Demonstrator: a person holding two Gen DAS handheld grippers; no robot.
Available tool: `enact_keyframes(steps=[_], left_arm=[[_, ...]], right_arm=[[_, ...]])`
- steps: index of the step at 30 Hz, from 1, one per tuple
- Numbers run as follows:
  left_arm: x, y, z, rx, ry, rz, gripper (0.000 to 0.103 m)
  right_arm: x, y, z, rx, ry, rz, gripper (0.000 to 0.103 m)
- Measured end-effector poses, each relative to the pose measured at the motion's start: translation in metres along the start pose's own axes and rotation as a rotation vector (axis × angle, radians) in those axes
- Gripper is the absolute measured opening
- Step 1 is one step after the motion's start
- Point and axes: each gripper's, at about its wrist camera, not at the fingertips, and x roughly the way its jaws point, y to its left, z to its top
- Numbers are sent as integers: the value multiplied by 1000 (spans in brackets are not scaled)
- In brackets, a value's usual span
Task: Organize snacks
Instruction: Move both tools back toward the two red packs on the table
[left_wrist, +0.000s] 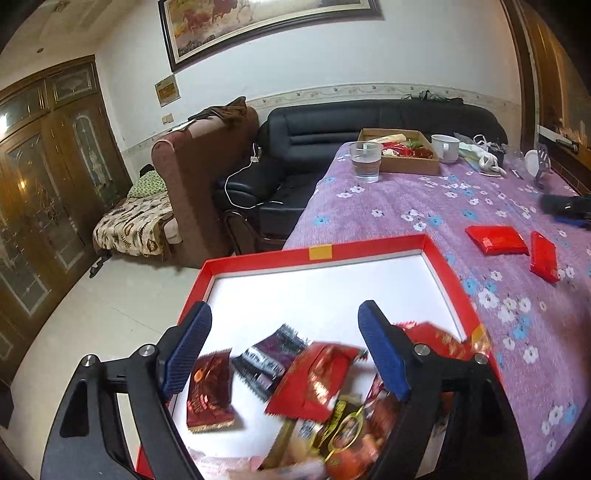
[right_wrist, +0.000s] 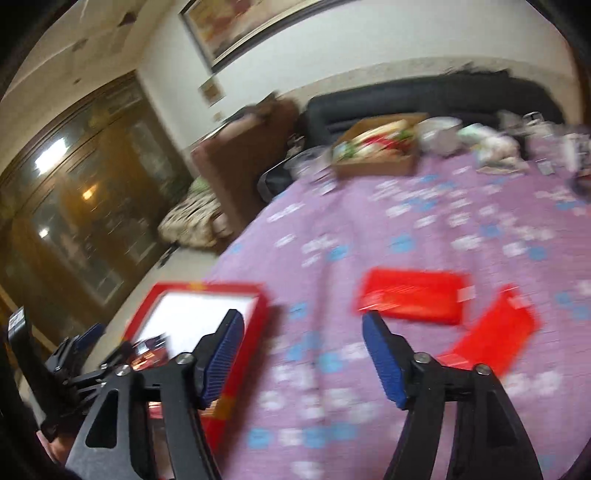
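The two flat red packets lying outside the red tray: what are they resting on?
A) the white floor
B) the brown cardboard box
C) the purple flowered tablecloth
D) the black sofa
C: both flat red packets lie directly on the purple flowered tablecloth, right of the red tray.

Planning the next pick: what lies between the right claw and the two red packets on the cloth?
Only bare floral tablecloth, seen in the blurred right wrist view. The open right claw points toward the red packets, nothing in between.
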Motion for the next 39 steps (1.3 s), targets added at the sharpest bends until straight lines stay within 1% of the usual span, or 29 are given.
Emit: enact_keyframes(steps=[2, 3, 4, 6, 7, 8, 9, 12, 16, 18, 21, 24, 26, 27, 33, 39], left_arm=[[-1, -7, 7, -7, -3, 6, 82], [-3, -10, 9, -10, -8, 6, 82], [-6, -16, 13, -11, -17, 2, 82], [-10, -30, 18, -4, -23, -3, 82], [-12, -37, 21, 4, -23, -9, 82], [-14, -43, 22, 12, -24, -14, 82], [-18, -52, 24, 22, -26, -21, 82], [-29, -80, 28, 54, -21, -60, 82], [-47, -110, 25, 86, 20, -142, 82], [-56, -124, 22, 106, 47, -177, 82], [-70, -145, 18, 157, 63, -188, 82], [-84, -163, 14, 214, 69, -194, 82], [-93, -174, 12, 250, 77, -200, 82], [-97, -178, 12, 264, 79, -202, 82], [-114, -197, 12, 314, 77, -190, 82], [-115, -220, 7, 350, 122, -187, 82]], right_arm=[[-17, -23, 1, -10, -74, -117, 79], [-22, -34, 1, 6, -102, -144, 82], [-27, -51, 0, 48, -139, -156, 85], [-25, -80, 1, 133, -202, -174, 86], [-18, -89, 2, 162, -201, -221, 86], [-12, -96, 2, 179, -158, -306, 86], [-8, -99, 2, 189, -144, -331, 87], [-10, -99, 1, 229, -143, -290, 87], [-13, -91, 2, 208, -151, -314, 87], [-15, -97, -1, 247, -137, -299, 87], [-13, -111, -6, 337, -95, -288, 87], [-10, -125, -10, 390, -68, -334, 87], [-8, -131, -11, 400, -56, -372, 87], [-7, -133, -11, 405, -52, -376, 87], [-12, -135, -11, 409, -60, -383, 87], [-11, -135, -10, 418, -40, -374, 87]])
